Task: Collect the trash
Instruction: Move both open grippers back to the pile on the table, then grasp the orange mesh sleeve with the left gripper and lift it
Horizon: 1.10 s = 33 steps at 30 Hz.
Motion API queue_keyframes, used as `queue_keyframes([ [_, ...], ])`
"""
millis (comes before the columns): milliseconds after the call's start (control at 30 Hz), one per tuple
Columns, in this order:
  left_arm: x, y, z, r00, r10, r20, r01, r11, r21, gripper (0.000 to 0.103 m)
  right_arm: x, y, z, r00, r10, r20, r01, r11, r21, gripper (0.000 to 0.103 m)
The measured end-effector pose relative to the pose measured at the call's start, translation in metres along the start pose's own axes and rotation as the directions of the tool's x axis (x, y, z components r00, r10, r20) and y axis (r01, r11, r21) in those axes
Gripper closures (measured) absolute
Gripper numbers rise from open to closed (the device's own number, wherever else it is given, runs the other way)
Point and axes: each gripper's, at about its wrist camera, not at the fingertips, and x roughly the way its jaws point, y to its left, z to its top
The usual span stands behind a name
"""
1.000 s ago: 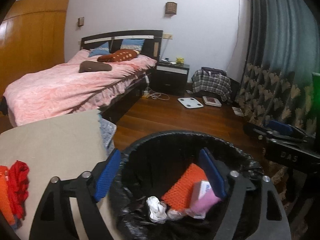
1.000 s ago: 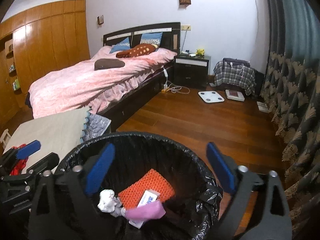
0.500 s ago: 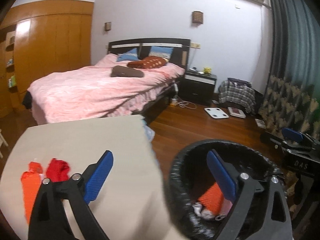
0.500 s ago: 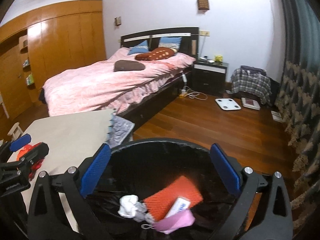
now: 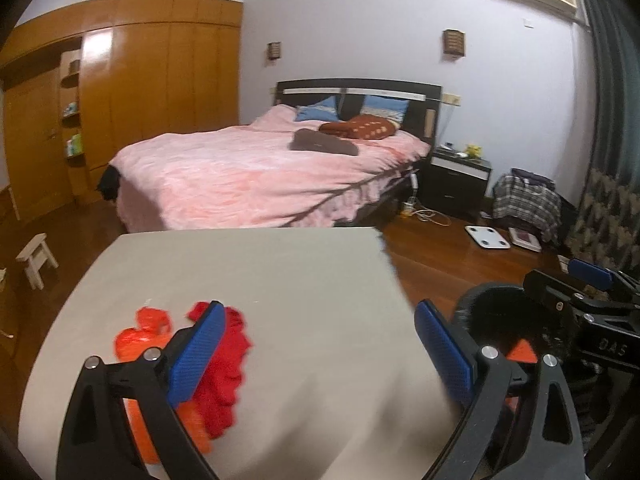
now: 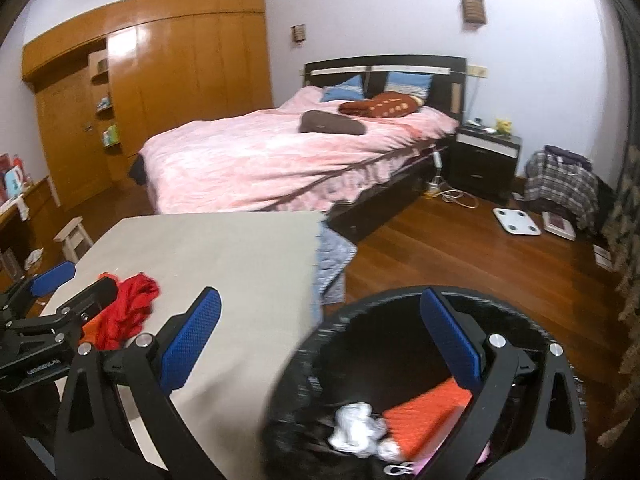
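Jaws of both grippers gape empty, left gripper (image 5: 316, 354) over red trash (image 5: 224, 368).

A pink-covered bed (image 5: 260, 176) stood against the pale wall (image 5: 352, 12) (dark headboard behind it), beside a wooden wardrobe (image 5: 160, 92), black nightstand (image 5: 456, 178) and glossy wood floor (image 6: 460, 256).

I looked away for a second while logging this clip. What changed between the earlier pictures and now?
Both grippers swung left, away from the trash bin toward the table. The left gripper, its jaws just opened wider and empty, now frames the red and orange trash. The right gripper is open too. The bin's contents stayed put.
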Motion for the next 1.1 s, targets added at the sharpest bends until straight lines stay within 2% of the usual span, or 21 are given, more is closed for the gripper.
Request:
queue_keyframes([
  [400,0.005,0.081,-0.029,0.988,0.147,-0.049,-0.149,0.987,-0.061,0.01,0.037,0.072,0.002,0.994,0.107,-0.032,-0.108,0.992,-0.057,0.006],
  [633,0.006,0.111,-0.048,0.976,0.2,-0.088,-0.207,0.975,-0.079,0.01,0.049,0.093,-0.007,0.988,0.142,-0.056,-0.146,0.987,-0.066,0.006],
  [1000,0.029,0.127,-0.068,0.969,0.181,-0.166,-0.202,0.972,-0.12,0.02,0.061,0.108,-0.025,0.984,0.152,-0.097,-0.161,0.983,-0.088,0.006],
  [1100,0.037,0.127,-0.072,0.969,0.164,-0.187,-0.188,0.974,-0.123,0.027,0.064,0.108,-0.027,0.984,0.149,-0.101,-0.158,0.983,-0.09,0.006],
])
